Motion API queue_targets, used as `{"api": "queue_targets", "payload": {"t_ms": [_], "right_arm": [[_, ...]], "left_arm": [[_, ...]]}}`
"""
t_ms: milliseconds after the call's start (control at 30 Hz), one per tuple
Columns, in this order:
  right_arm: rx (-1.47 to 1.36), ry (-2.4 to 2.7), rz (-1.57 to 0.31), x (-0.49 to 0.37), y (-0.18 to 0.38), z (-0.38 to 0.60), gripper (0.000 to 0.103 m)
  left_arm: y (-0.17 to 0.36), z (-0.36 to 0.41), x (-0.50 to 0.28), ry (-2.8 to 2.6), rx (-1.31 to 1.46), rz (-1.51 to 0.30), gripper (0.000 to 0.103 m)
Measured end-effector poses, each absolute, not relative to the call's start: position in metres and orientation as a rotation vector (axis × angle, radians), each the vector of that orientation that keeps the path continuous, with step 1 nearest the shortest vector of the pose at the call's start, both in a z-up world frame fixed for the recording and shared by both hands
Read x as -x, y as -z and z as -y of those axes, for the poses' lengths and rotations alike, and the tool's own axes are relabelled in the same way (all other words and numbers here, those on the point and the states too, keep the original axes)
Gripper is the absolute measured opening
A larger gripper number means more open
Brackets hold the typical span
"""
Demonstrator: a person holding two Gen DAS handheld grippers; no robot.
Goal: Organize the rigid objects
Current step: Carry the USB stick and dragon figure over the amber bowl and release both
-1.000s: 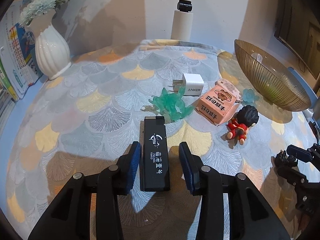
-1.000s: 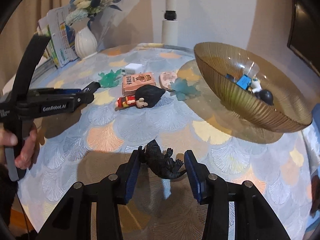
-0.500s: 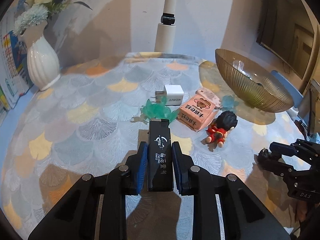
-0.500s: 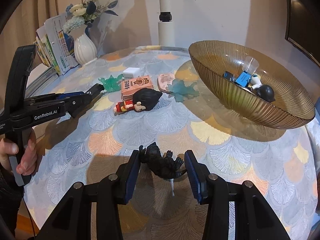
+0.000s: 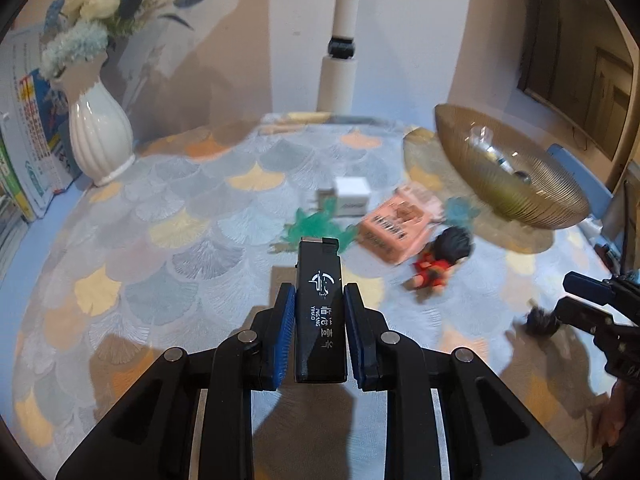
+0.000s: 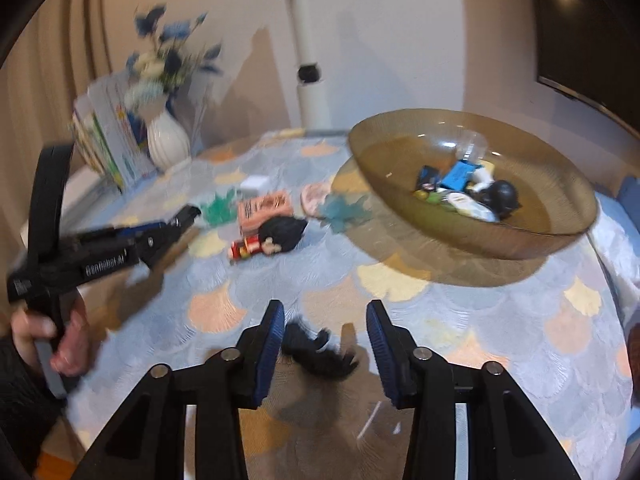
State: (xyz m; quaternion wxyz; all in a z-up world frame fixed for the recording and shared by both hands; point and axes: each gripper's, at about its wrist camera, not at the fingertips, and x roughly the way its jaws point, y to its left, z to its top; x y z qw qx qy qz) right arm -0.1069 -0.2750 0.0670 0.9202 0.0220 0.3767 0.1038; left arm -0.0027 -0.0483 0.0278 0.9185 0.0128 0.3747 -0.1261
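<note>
My left gripper [image 5: 319,300] is shut on a black lighter [image 5: 320,312] with white lettering and holds it above the table; it also shows in the right wrist view [image 6: 188,216]. My right gripper [image 6: 325,320] is open, with a black dinosaur figure [image 6: 320,354] lying on the cloth between its fingers. The amber glass bowl [image 6: 560,224] at the right holds several small items. On the cloth lie a green dinosaur [image 5: 316,224], a white charger [image 5: 352,198], a pink box [image 5: 396,224], a red-and-black doll [image 5: 444,256] and a teal dinosaur [image 6: 344,210].
A white vase [image 5: 100,136] with flowers and a stack of books [image 5: 24,148] stand at the back left. A white pole [image 5: 340,52] rises behind the table. The right gripper shows at the right edge of the left wrist view [image 5: 592,300].
My left gripper shut on the black lighter and lifted it off the cloth. My right gripper rose and drew back a little, still open around the black dinosaur.
</note>
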Motion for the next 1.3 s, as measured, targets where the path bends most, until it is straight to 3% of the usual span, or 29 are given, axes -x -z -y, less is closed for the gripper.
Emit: {"api": "queue_targets", "payload": {"t_ms": [233,433,500,533,567,700,767,900,967,1100,1300], "right_arm": [[-0.136,-0.045,-0.619,0.108,-0.145,0.346,0.039],[-0.28,-0.117,-0.695,0.089,-0.141,0.386,0.04],[-0.253,-0.23,-0.75,0.098,-0.129,0.367,0.062],[-0.237,-0.267,-0.762,0.103,-0.122,0.356,0.084],[-0.206,-0.313,-0.779,0.11,-0.112,0.338,0.09],[-0.018,-0.352,-0.876,0.109,-0.076,0.272,0.084],[0.032,-0.36,-0.932,0.1,-0.059,0.253,0.069],[0.155,-0.241,-0.986,0.093,-0.035,0.239,0.057],[0.144,-0.232,-0.965,0.096,-0.036,0.243,0.039],[0.049,-0.214,-0.941,0.106,-0.052,0.266,0.039],[-0.051,-0.06,-0.773,0.115,-0.123,0.338,0.039]], "left_arm": [[-0.092,0.119,0.016,0.448,-0.022,-0.654,0.021],[-0.117,0.198,-0.012,0.565,-0.054,-0.655,0.021],[-0.116,0.202,-0.016,0.583,-0.033,-0.664,0.021],[-0.114,0.201,-0.019,0.587,-0.018,-0.669,0.021],[-0.112,0.201,-0.02,0.58,-0.021,-0.672,0.021],[-0.106,0.193,-0.021,0.544,-0.027,-0.691,0.021],[-0.107,0.184,-0.018,0.541,-0.007,-0.702,0.021],[-0.115,0.171,-0.007,0.514,-0.04,-0.674,0.021],[-0.118,0.163,-0.004,0.515,-0.03,-0.668,0.021],[-0.12,0.159,-0.007,0.529,0.001,-0.673,0.021],[-0.12,0.188,-0.014,0.575,-0.027,-0.68,0.022]]}}
